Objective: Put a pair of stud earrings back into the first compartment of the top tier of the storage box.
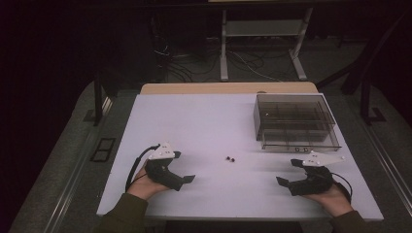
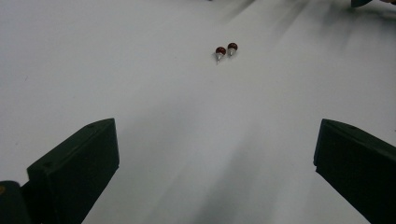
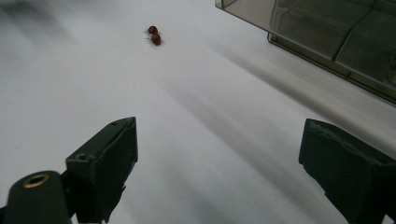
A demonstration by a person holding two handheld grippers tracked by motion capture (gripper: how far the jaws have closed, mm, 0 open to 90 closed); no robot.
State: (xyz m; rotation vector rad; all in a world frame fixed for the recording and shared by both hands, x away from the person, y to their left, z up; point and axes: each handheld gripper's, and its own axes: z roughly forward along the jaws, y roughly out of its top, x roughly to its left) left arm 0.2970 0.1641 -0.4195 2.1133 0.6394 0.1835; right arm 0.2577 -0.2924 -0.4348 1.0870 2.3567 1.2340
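White tabletop (image 1: 194, 126) held two red stud earrings (image 1: 230, 158) dead center, one smoky compartment box (image 1: 294, 121) at 2 o'clock; left gripper (image 1: 184, 174) and right gripper (image 1: 286, 174) both gaped, empty.

Your right gripper (image 3: 217, 161) hovered low over the white table (image 3: 196, 116), jaws spread wide with nothing between them. Two small red studs (image 3: 154, 35) lay touching each other well ahead, left of centre. A smoky clear box (image 3: 327, 37) sat ahead to the right.
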